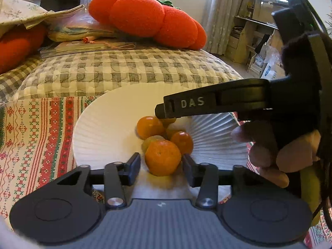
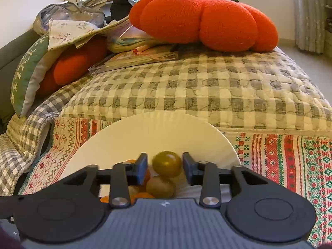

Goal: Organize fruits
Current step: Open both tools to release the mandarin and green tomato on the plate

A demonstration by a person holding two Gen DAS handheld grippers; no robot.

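Observation:
A white ribbed plate (image 1: 99, 124) lies on a patterned cloth and holds several small citrus fruits. In the left wrist view an orange mandarin (image 1: 162, 157) sits at the plate's near rim between the fingers of my left gripper (image 1: 161, 167). A gap shows on the mandarin's left side, and the gripper is open. My right gripper (image 1: 164, 112) reaches in from the right above the pile. In the right wrist view the right gripper (image 2: 165, 166) is open around a greenish-yellow fruit (image 2: 167, 164) over the plate (image 2: 145, 132), with slim gaps at both pads. Another greenish fruit (image 2: 160, 186) lies below it.
A checked quilt (image 2: 197, 87) rises just behind the plate, with a big orange pumpkin-shaped cushion (image 2: 203, 18) on top. Pillows and papers pile up at the back left. The red-and-green embroidered cloth (image 1: 37, 128) surrounds the plate. A person's hand (image 1: 267, 155) holds the right gripper.

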